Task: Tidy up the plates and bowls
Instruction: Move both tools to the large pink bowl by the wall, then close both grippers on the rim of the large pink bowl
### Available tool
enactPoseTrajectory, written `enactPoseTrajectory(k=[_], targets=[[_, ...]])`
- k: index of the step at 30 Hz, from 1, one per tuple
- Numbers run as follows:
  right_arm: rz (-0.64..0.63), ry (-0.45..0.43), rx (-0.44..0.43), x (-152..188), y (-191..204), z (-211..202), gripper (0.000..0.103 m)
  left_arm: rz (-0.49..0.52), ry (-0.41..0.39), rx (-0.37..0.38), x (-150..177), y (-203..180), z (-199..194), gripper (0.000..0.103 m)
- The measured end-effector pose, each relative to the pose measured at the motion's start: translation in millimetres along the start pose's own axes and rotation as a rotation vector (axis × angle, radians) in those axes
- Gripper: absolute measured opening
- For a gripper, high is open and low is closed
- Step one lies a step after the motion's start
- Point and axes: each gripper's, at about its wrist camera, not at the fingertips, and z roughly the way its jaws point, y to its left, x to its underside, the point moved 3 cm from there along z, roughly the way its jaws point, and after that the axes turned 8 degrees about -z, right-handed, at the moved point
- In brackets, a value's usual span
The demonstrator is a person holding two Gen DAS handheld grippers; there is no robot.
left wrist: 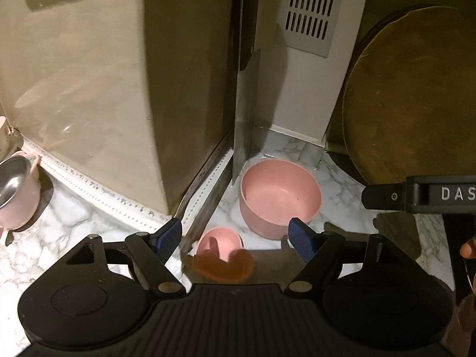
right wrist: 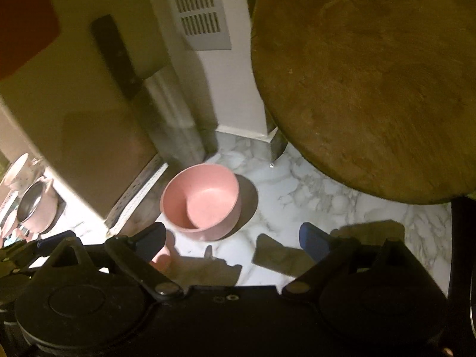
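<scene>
Corner of a marble counter (left wrist: 342,184), dim light.

Bowl (left wrist: 279,197): pink, deep, straight-walled, upright and empty, standing far in the corner just beside a cleaver (left wrist: 245,113) that leans on the wall. A smaller pink cup (left wrist: 220,242) sits nearer and to its left, partly in shadow. A round wooden board (right wrist: 363,83) leans at the far right. A pink pot (left wrist: 16,192) with a steel lining stands well apart at far left.

Left gripper (left wrist: 236,239): jaws wide apart, nothing between them, above the counter, with the cup showing in the gap and the bowl just beyond the right finger. Right gripper (right wrist: 233,239): jaws also spread wide, empty, bowl just beyond its left finger.

Handling, judged:
- Bowl looks like matte plastic or fibre composite, so probably light, stiff, not very fragile.
- Surface matte, so moderate grip; it may skid on the smooth marble if nudged.
- Too wide to span across. Best hold is a pinch on the near rim, one finger inside and one outside the wall.
- Keep away from the far-left rim: cleaver edge is close.
- Cup is small enough to grasp across its body; could nest in the bowl.
</scene>
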Motion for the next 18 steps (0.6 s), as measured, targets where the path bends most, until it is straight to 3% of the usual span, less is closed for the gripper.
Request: enactPoseTrajectory(k=[7, 18], targets=[[0.036, 0.05, -0.005, -17.1, -16.6, 39.9, 0.093, -0.047, 0.049, -0.01, -5.8, -9.6, 37.3, 0.078], [0.076, 0.113, -0.009, -26.0, -21.1, 91.1, 0.073, -0.093, 0.095, -0.049, -8.0, -14.6, 83.2, 0.078]])
